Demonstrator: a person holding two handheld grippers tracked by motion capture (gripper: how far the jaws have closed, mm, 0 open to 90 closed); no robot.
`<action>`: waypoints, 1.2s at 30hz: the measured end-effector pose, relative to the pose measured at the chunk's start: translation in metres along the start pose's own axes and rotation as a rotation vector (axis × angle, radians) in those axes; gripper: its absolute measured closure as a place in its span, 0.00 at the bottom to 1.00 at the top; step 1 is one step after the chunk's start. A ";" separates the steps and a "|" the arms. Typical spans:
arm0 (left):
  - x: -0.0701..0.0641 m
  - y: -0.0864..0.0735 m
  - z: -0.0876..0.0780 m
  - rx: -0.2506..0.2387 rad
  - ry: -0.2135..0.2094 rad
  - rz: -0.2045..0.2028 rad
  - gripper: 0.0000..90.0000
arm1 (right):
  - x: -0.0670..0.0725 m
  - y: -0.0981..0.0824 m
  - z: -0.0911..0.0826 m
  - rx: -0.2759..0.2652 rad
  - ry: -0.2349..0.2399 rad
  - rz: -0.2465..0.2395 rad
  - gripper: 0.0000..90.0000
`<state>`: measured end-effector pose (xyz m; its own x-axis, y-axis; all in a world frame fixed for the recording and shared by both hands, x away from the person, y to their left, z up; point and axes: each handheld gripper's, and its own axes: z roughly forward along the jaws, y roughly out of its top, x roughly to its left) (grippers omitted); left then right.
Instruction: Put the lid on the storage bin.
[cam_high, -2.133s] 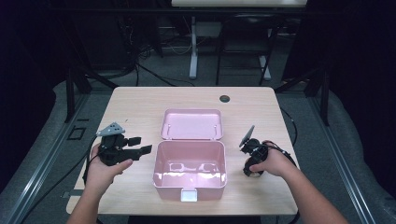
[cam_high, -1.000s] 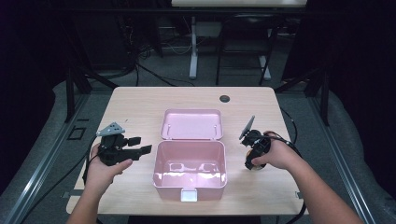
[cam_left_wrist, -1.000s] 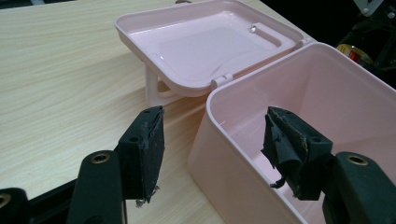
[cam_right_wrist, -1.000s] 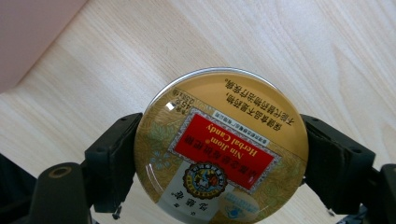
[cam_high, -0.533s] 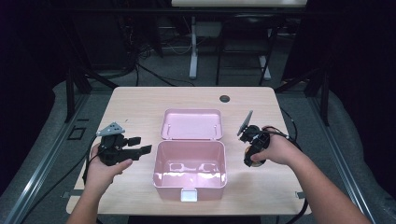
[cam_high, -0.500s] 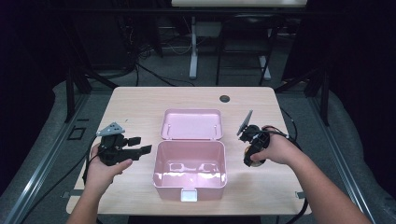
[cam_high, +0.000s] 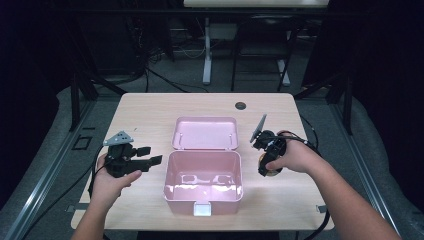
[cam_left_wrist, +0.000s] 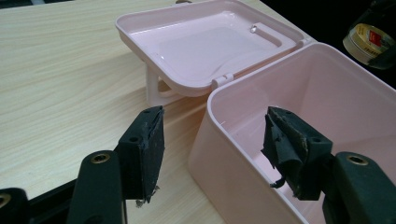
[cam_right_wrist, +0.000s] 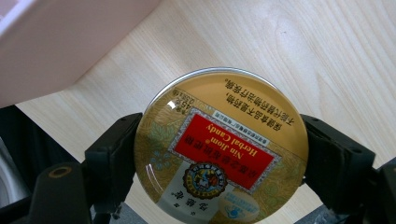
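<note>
From above, over my side of the tabletop (cam_high: 150, 115), I had the round candy tin (cam_high: 270, 171) pinched in my right gripper (cam_high: 266, 161), just beside the right wall of the open pink box (cam_high: 203, 176). I judged the step in hand to be carrying the tin over for stowing; the next move called for lifting it clear of the rim and lowering it into the box without knocking the wall. My left gripper (cam_high: 150, 161) waited to the left of the box, near its wall. The box lid (cam_high: 205, 132) lay folded back behind it, and the box looked bare inside (only glare on the bottom, as far as I could tell).

Along my left gripper (cam_left_wrist: 210, 154), the fingers (cam_left_wrist: 145, 149) stood wide apart with nothing between them, one outside the box's (cam_left_wrist: 243, 154) near corner, the other seen against its inside. The lid (cam_left_wrist: 205, 44) held nothing. The tin (cam_left_wrist: 369, 39) showed beyond the far rim.

Along my right gripper (cam_right_wrist: 219, 158), both fingers (cam_right_wrist: 114, 154) pressed the tin's (cam_right_wrist: 219, 158) rim from opposite sides, its red-and-gold label facing the camera, the box wall (cam_right_wrist: 65, 42) close by.
</note>
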<state>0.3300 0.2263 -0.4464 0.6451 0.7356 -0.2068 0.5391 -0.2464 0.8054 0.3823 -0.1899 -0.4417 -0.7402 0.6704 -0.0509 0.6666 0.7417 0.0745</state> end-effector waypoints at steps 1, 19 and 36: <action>0.000 0.000 0.000 0.000 0.000 0.000 0.43 | 0.000 0.000 -0.001 0.004 -0.001 -0.003 0.22; 0.001 0.000 0.000 0.010 -0.002 0.000 0.43 | 0.004 0.004 -0.014 0.001 -0.007 -0.079 0.22; 0.001 -0.001 0.001 0.010 -0.004 -0.006 0.43 | 0.021 0.012 -0.027 -0.026 0.020 -0.346 0.22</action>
<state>0.3313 0.2267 -0.4482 0.6441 0.7345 -0.2137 0.5482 -0.2484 0.7986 0.3722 -0.1677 -0.4153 -0.9239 0.3782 -0.0578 0.3732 0.9242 0.0814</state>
